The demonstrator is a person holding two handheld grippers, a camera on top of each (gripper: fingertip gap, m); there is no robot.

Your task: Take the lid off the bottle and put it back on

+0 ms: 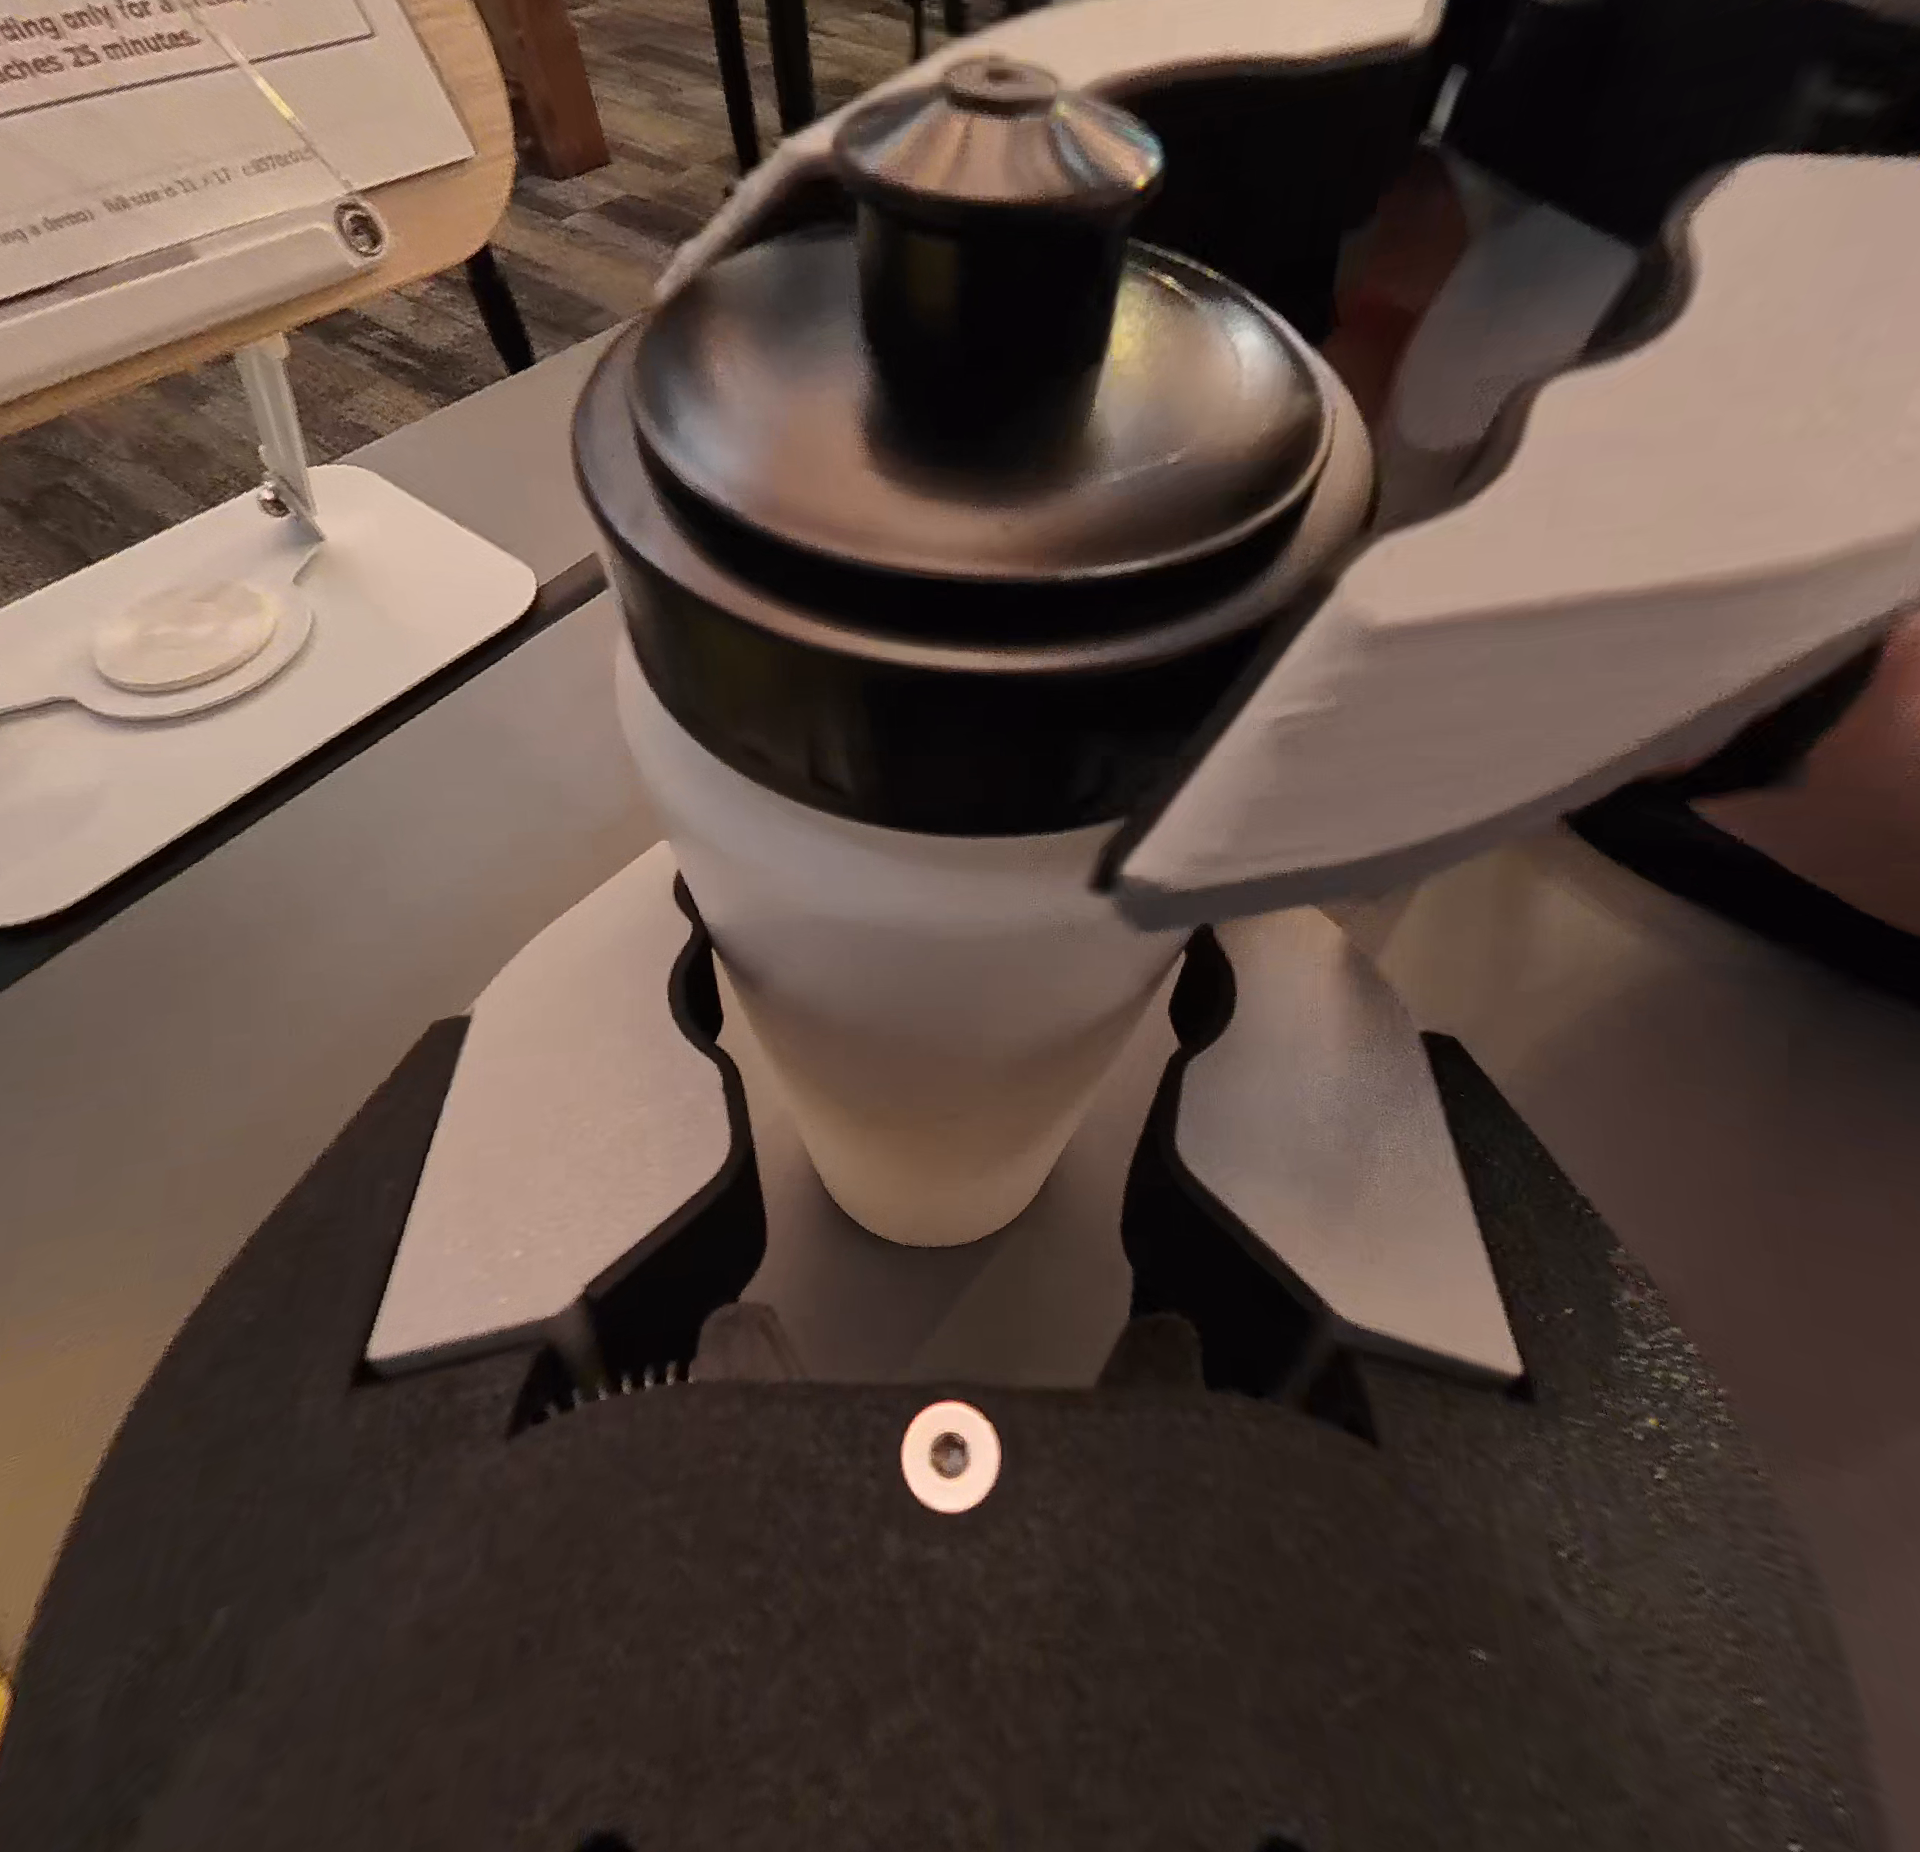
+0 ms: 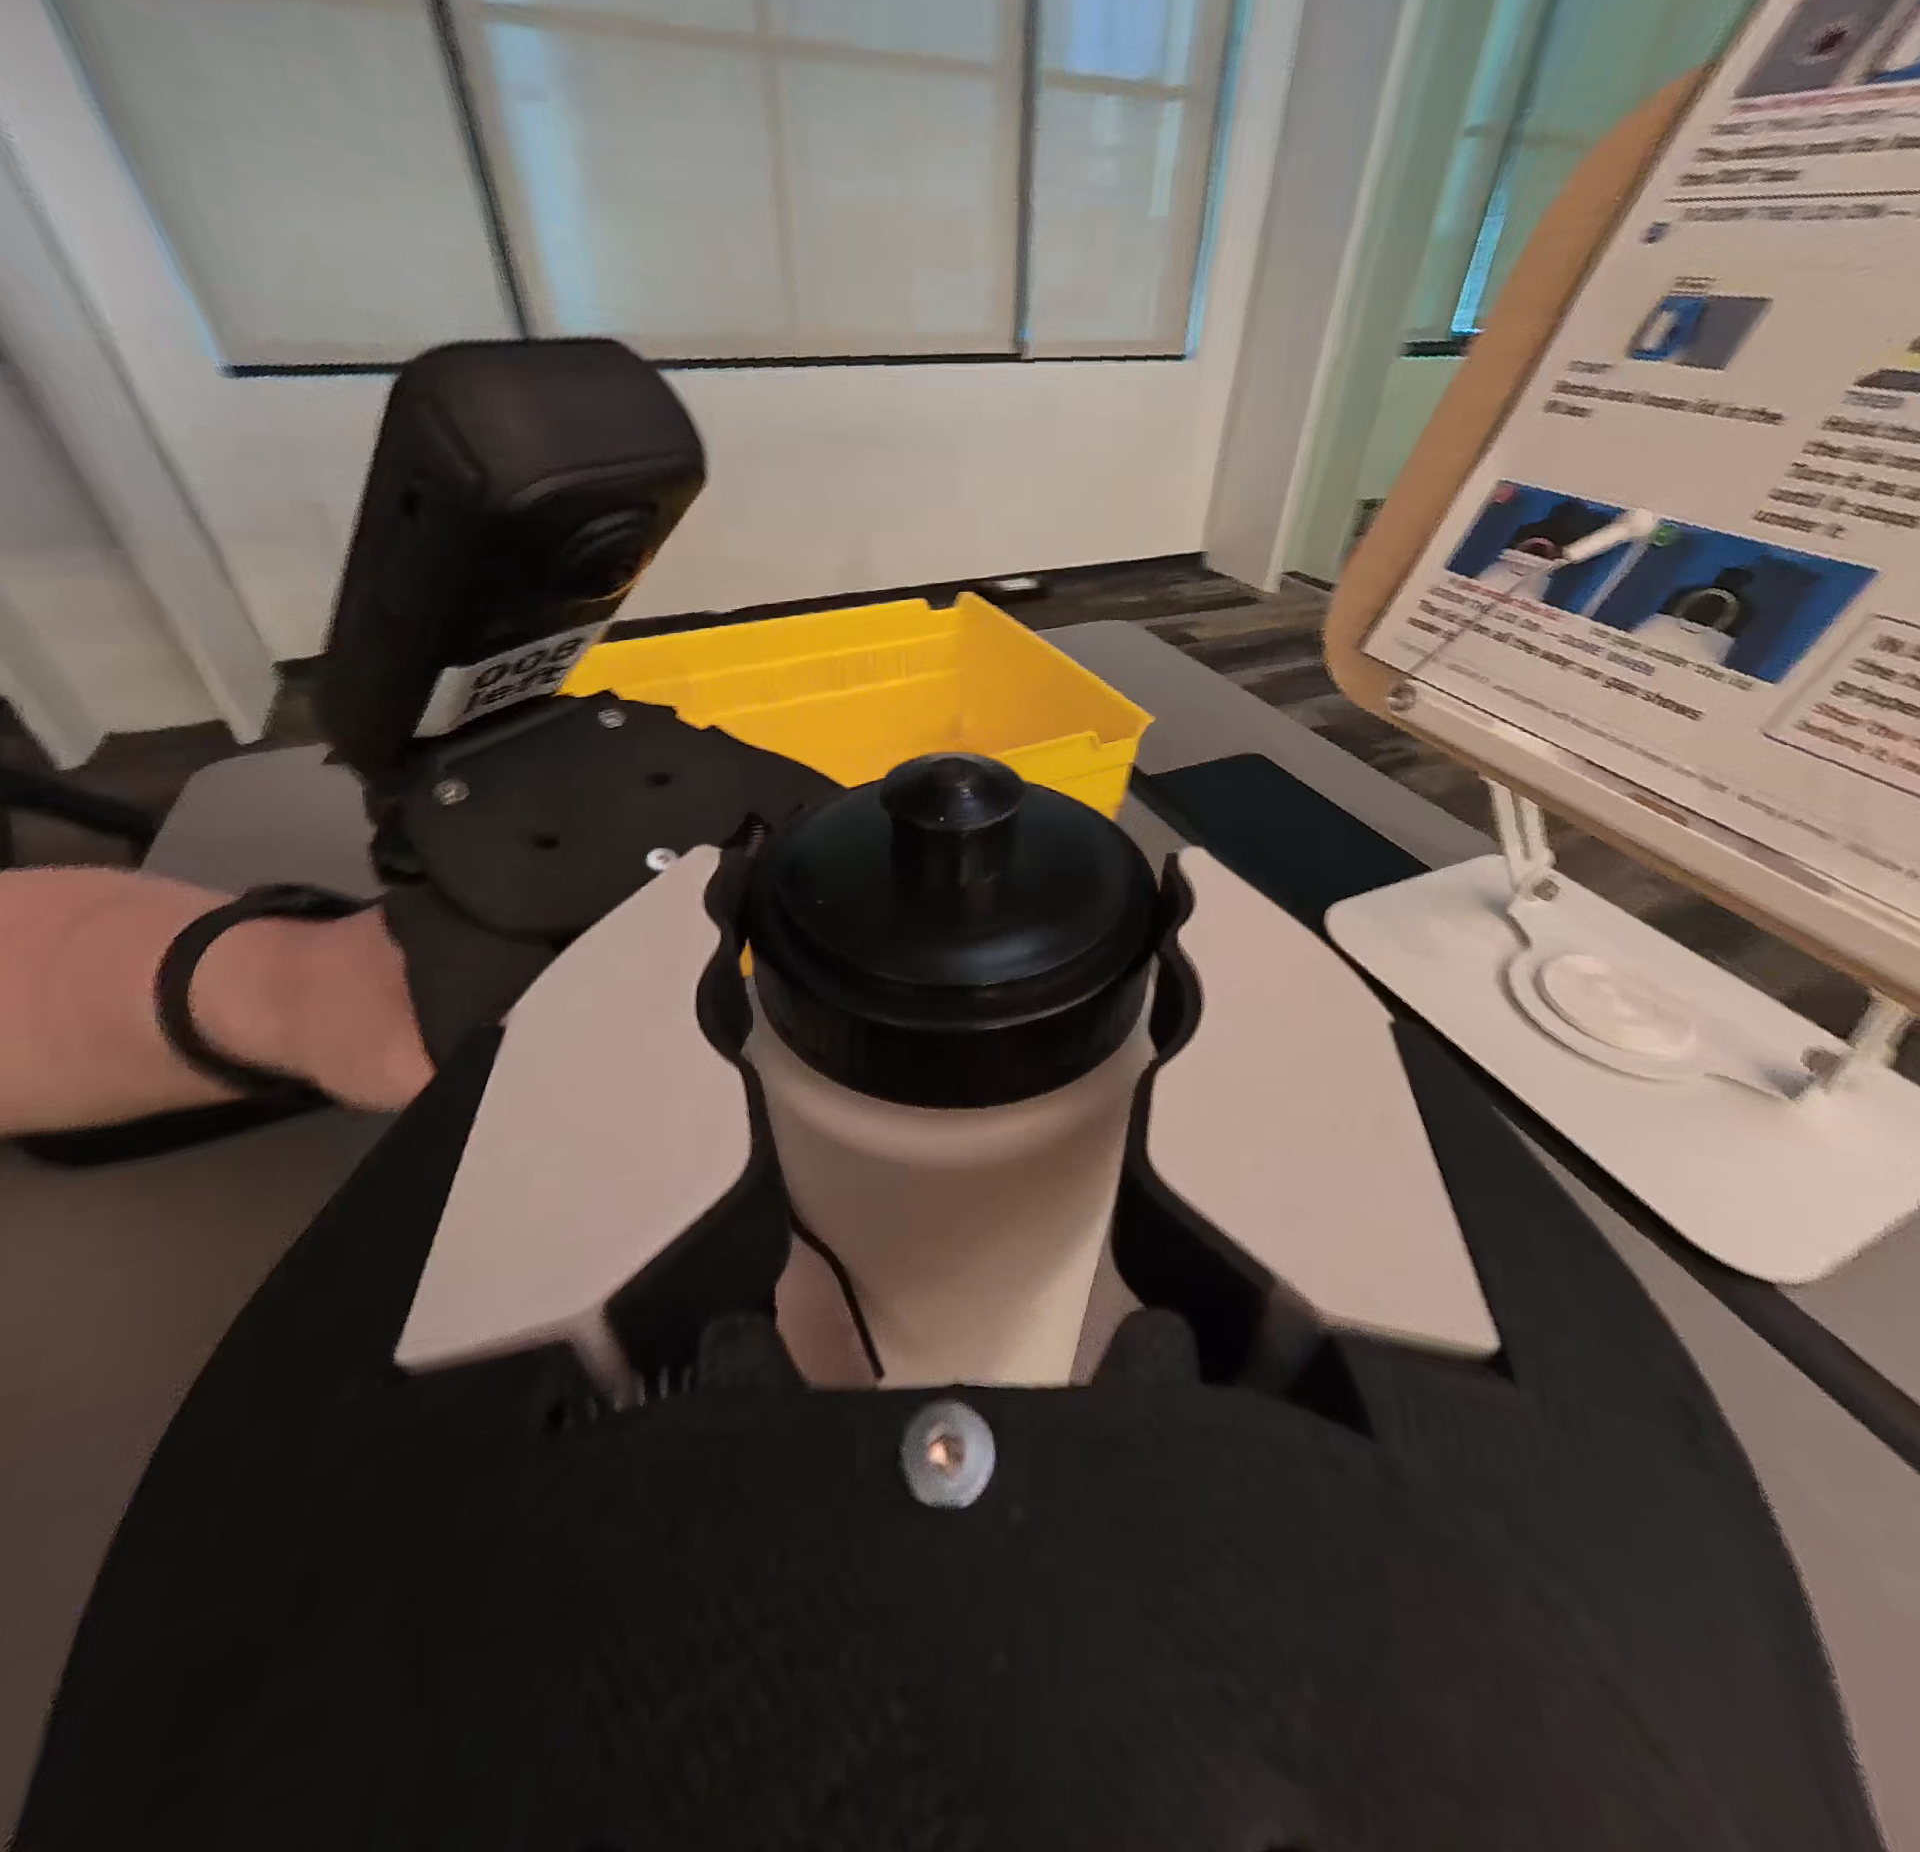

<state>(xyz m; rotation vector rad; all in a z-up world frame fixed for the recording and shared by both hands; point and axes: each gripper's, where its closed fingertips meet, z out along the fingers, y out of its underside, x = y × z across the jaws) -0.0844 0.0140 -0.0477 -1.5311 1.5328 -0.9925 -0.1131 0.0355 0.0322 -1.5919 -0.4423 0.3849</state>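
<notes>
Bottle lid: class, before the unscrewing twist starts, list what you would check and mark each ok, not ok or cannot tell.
1. Bottle upright on the table: ok.
2. Left gripper shut on the bottle body: ok.
3. Right gripper fingers either side of the lid: ok.
4. Right fingers pressing the lid firmly: cannot tell.
5. Lid seated level: ok.
6. Yellow bin clear of the grippers: ok.
</notes>
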